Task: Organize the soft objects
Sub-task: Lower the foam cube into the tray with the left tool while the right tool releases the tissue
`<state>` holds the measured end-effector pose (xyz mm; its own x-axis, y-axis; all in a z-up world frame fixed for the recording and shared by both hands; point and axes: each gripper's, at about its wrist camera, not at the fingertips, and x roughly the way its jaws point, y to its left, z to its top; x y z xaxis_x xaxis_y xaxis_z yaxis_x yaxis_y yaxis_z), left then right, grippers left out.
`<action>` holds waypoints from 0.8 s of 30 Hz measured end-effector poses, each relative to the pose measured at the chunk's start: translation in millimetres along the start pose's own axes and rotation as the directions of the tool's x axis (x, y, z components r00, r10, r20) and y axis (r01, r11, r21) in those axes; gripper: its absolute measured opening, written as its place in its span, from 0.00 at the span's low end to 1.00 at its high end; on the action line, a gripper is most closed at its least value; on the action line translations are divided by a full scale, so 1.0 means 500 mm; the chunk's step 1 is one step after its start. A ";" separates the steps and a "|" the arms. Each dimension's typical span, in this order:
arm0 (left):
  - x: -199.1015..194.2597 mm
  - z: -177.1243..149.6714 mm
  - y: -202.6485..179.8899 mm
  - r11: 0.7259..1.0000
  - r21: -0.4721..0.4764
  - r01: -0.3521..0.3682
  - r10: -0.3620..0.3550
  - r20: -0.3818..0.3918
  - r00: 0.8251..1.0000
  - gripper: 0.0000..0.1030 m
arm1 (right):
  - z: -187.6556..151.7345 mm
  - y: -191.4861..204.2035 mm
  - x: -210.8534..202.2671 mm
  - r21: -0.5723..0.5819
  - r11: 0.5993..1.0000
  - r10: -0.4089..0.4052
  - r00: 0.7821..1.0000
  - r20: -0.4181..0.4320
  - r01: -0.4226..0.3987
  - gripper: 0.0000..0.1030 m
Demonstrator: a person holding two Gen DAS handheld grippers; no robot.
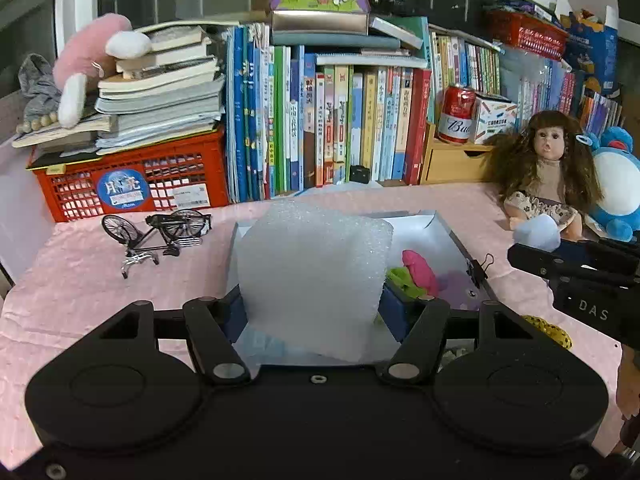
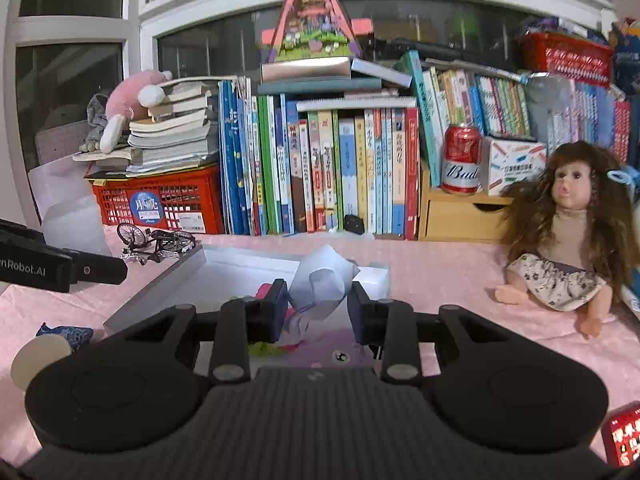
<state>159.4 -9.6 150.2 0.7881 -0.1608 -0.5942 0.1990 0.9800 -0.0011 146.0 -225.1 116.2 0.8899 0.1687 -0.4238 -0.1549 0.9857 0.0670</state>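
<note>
My left gripper (image 1: pixel 310 306) is shut on a big white foam block (image 1: pixel 312 276), held over the near end of an open white box (image 1: pixel 440 232); the block also shows at the left of the right wrist view (image 2: pixel 74 224). In the box lie a pink piece (image 1: pixel 420 270) and a green piece (image 1: pixel 404 280). My right gripper (image 2: pixel 318 304) is shut on a crumpled pale blue-white soft piece (image 2: pixel 324 280) above the box (image 2: pixel 240 264). It shows in the left wrist view (image 1: pixel 536 236) with that piece (image 1: pixel 538 232).
A model bicycle (image 1: pixel 160 232) lies left of the box. A doll (image 2: pixel 568 232) sits at the right, a blue plush (image 1: pixel 618 184) behind it. Books, a red crate (image 1: pixel 132 184), a red can (image 2: pixel 462 160) and a wooden drawer line the back. A yellow dotted object (image 1: pixel 548 330) lies near right.
</note>
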 end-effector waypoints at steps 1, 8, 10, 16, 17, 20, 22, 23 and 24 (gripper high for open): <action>0.008 0.005 -0.001 1.000 -0.002 0.000 0.000 -0.007 1.000 0.62 | 0.005 -0.004 0.009 0.005 1.000 0.004 1.000 -0.013 -0.004 0.36; 0.071 0.046 0.001 1.000 -0.014 -0.008 0.007 -0.068 0.998 0.62 | 0.029 -0.024 0.074 0.034 0.999 0.027 0.993 -0.113 -0.023 0.36; 0.091 0.053 0.002 1.000 -0.021 -0.007 0.005 -0.094 0.996 0.62 | 0.030 -0.026 0.093 0.041 0.998 0.042 0.988 -0.147 -0.036 0.36; 0.159 0.066 0.007 0.999 -0.037 -0.019 0.013 -0.170 0.985 0.62 | 0.026 -0.024 0.151 0.044 0.998 0.057 0.971 -0.233 -0.048 0.36; 0.170 0.067 0.009 0.999 -0.039 -0.022 0.014 -0.182 0.983 0.62 | 0.026 -0.024 0.159 0.046 0.998 0.057 0.968 -0.243 -0.048 0.36; 0.200 0.068 0.009 0.998 -0.047 -0.032 0.021 -0.212 0.977 0.62 | 0.023 -0.024 0.183 0.049 0.998 0.057 0.960 -0.275 -0.046 0.37; 0.217 0.067 0.008 0.998 -0.051 -0.036 0.023 -0.231 0.973 0.62 | 0.019 -0.024 0.197 0.049 0.998 0.055 0.954 -0.294 -0.043 0.37; 0.226 0.067 0.009 0.998 -0.054 -0.038 0.024 -0.240 0.971 0.62 | 0.017 -0.026 0.202 0.049 0.998 0.055 0.952 -0.302 -0.042 0.37; 0.234 0.066 0.010 0.998 -0.056 -0.040 0.025 -0.248 0.969 0.62 | 0.015 -0.027 0.206 0.052 0.998 0.057 0.949 -0.310 -0.042 0.37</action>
<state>271.7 -27.6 107.0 0.6240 -0.1019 -0.7747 0.1344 0.9907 -0.0220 242.9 -220.9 78.5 0.7026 0.2139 -0.6787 -0.1697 0.9766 0.1321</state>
